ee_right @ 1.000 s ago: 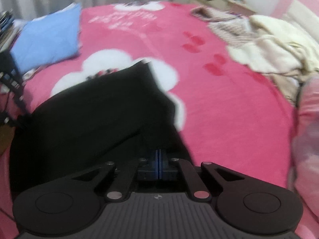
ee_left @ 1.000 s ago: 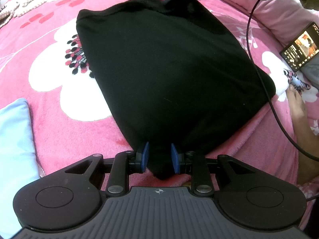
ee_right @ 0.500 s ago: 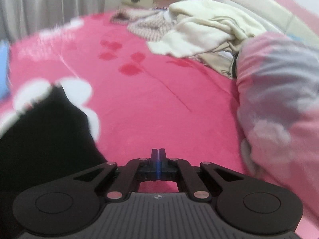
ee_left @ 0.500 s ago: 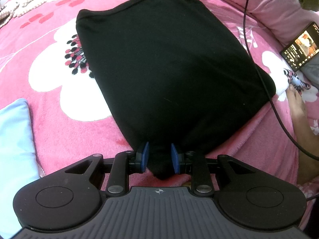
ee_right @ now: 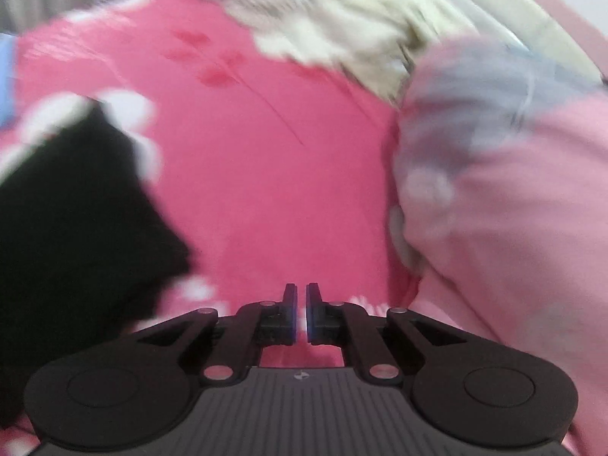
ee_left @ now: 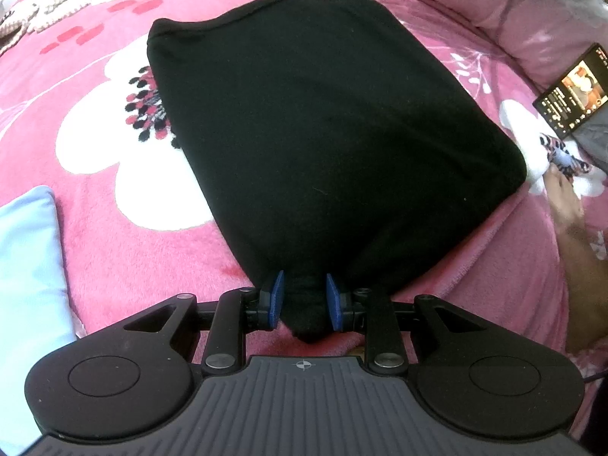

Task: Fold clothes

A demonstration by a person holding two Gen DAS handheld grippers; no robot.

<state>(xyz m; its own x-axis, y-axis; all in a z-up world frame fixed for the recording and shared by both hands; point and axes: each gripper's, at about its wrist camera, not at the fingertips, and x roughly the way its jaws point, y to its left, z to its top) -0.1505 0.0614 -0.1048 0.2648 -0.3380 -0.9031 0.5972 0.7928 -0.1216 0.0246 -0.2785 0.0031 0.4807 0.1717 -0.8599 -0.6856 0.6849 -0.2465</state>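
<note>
Garment (ee_left: 326, 121), black: lay folded to a compact rectangle mid-frame on the blanket (ee_left: 114, 258). Left gripper (ee_left: 302, 298) pinched its bottom corner; right gripper (ee_right: 298, 313), jaws just parting with nothing between them. Unfolded clothes (ee_right: 342, 30) waited upper right.

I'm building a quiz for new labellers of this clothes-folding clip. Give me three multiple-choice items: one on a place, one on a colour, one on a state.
1. Where does the phone lie?
A. on the black garment
B. at the right edge of the bed, off the garment
C. on the blue pillow

2. What colour is the folded garment?
A. black
B. white
C. blue

3. What is the left gripper doing?
A. hanging open above the bed
B. gripping the garment's near corner
C. holding the phone

Key: 1 B, the phone lies clear of the garment. 2 A, it is plain black. 3 B, the left gripper has cloth bunched between its blue pads.
</note>
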